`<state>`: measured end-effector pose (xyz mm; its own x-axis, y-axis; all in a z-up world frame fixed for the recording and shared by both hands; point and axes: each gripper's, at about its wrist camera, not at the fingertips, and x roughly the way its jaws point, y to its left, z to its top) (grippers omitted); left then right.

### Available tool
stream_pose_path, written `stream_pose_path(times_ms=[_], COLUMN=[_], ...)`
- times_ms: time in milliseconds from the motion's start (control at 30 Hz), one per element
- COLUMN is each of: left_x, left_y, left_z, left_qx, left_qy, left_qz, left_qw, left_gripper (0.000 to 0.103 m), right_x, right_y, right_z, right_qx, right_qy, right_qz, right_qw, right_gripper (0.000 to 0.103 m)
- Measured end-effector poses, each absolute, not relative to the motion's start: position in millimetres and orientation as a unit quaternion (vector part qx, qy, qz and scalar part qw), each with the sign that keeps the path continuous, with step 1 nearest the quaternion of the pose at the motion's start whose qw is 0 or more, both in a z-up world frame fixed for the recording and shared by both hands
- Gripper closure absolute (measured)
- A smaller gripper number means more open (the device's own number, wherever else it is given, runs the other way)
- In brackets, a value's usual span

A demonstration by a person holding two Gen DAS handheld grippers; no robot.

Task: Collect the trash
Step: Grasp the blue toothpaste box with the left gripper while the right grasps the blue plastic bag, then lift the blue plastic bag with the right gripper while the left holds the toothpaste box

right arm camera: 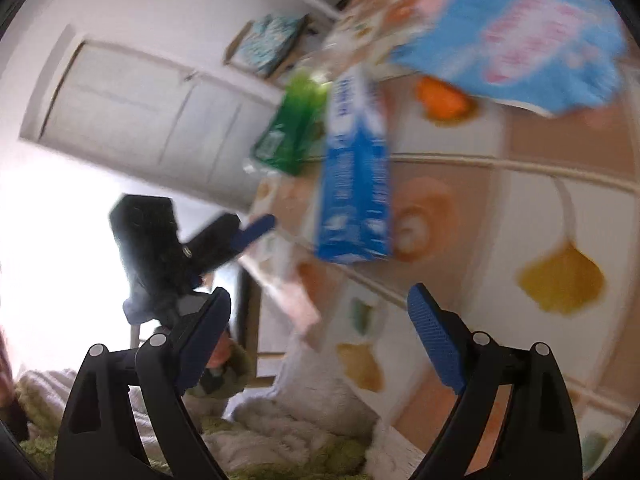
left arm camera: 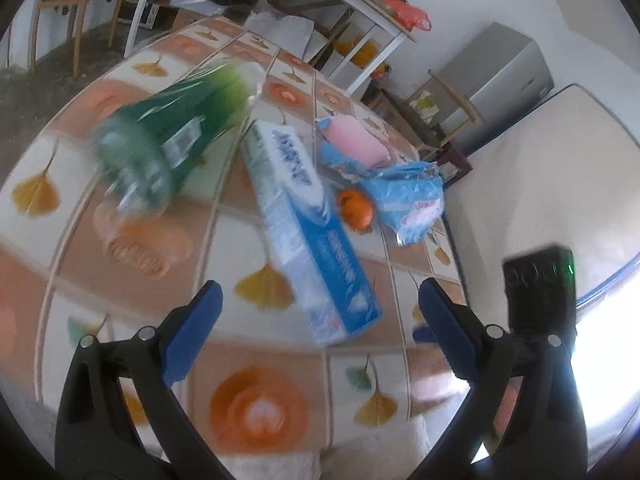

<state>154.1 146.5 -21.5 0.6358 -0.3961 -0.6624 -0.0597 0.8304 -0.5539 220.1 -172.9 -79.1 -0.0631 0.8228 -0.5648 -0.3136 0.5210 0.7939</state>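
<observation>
1. The left hand-held gripper [left arm camera: 316, 320] hovers over the tabletop [left arm camera: 224, 232] with its jaws spread wide and nothing between them.
2. The right hand-held gripper [right arm camera: 320, 320] is likewise released, jaws wide apart and empty, at the near edge of the same tabletop.
3. A blue and white carton [left arm camera: 308, 232] lies flat in the middle of the patterned cloth, its near end just beyond the left gripper's fingers [left arm camera: 192, 336].
4. Left of the carton lies a green plastic bottle [left arm camera: 168, 140] on its side, blurred in both views.
5. To the right of the carton sits a small orange fruit [left arm camera: 355, 208], touching a crumpled blue wrapper [left arm camera: 412, 196].
6. Farther back, a pink and blue packet [left arm camera: 352, 144] rests beside that wrapper.
7. In the right wrist view the left gripper's black body [right arm camera: 160, 248] shows at the left, off the tabletop's edge.
</observation>
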Motion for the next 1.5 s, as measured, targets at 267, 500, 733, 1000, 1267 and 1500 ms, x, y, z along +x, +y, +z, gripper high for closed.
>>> stream_pose_path(times_ms=[267, 500, 733, 1000, 1267, 1500], left_x=[215, 201, 162, 151, 147, 147], left_y=[83, 86, 99, 102, 108, 112], left_z=[-30, -36, -36, -36, -38, -40], left_qx=[-0.107, -0.118, -0.135, -0.145, -0.159, -0.17], left_qy=[0.474, 0.48, 0.475, 0.475, 0.474, 0.472], left_qz=[-0.011, -0.013, -0.005, -0.012, -0.027, -0.035], left_qw=[0.874, 0.869, 0.87, 0.868, 0.865, 0.864], left_gripper=[0.039, 0.05, 0.051, 0.052, 0.052, 0.052], right_x=[202, 223, 282, 351, 361, 343], right_y=[-207, -235, -236, -204, -190, -200], right_z=[-54, -25, -24, -56, -77, -68], right_qx=[0.208, 0.203, 0.271, 0.291, 0.279, 0.294], right_qy=[0.546, 0.501, 0.505, 0.532, 0.546, 0.538], right_qz=[0.385, 0.314, 0.229, 0.124, 0.1, 0.114], right_qw=[0.714, 0.78, 0.787, 0.786, 0.783, 0.781], right_gripper=[0.016, 0.015, 0.008, 0.007, 0.033, 0.069])
